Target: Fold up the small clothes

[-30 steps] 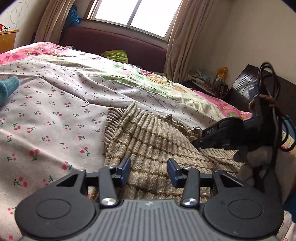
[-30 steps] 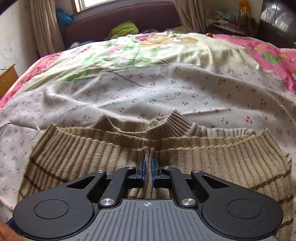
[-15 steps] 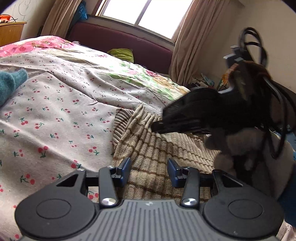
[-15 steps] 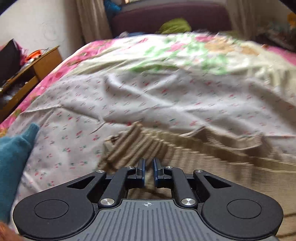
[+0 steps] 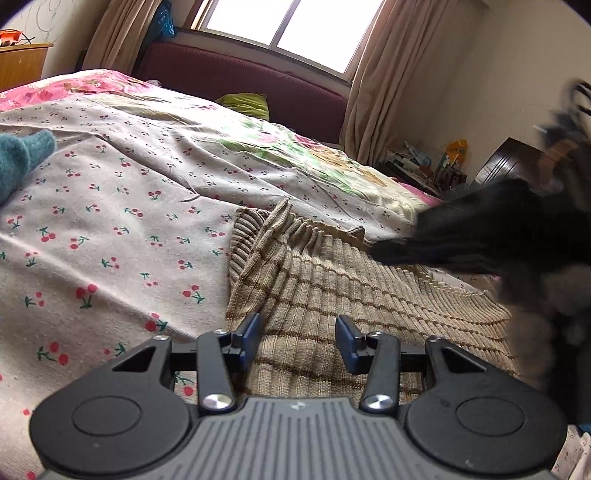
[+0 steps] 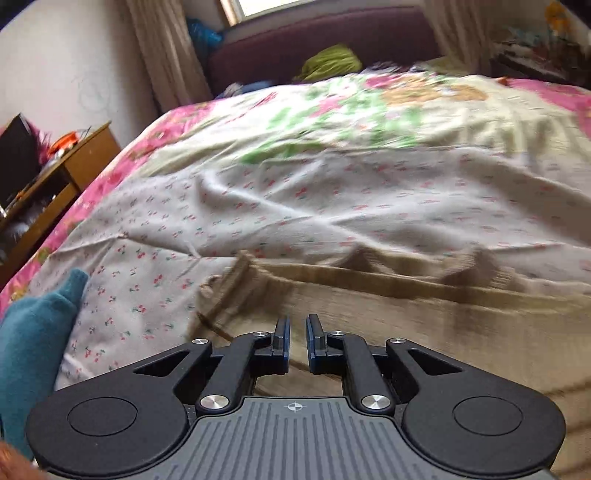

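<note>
Sweater first: the beige ribbed knit sweater with thin brown stripes (image 5: 332, 295) lies spread on the bed just ahead of both my claws, its ribbed collar (image 5: 258, 225) bunched up at the far left corner in the left wrist view. My left claw (image 5: 299, 341) hangs over the near part of the knit with its jaws parted about halfway and nothing between them; the blue pads (image 5: 253, 334) stand clear of the fabric. My right claw (image 6: 297, 341) has its jaws drawn in to a narrow slit, and I see no cloth pinched in that gap, only the blurred sweater (image 6: 424, 332) beneath. From the left wrist view the right claw (image 5: 399, 251) comes in from the right edge as a dark smear over the far side of the sweater; I cannot tell whether it touches the knit.

To the left, well apart from the sweater, a teal woolly garment (image 6: 33, 343) rests on the pale bedsheet printed with small red cherries (image 5: 110, 240). Farther back the sheet gives way to a quilt with pink and green flowers (image 6: 351, 110). Beyond it a yellow-green bundle of cloth (image 5: 245, 103) sits against the dark maroon headboard (image 5: 240, 77), with beige curtains (image 5: 373, 92) and a bright window (image 5: 280, 29) behind. A wooden bedside cabinet (image 6: 62, 177) stands at the far left.
</note>
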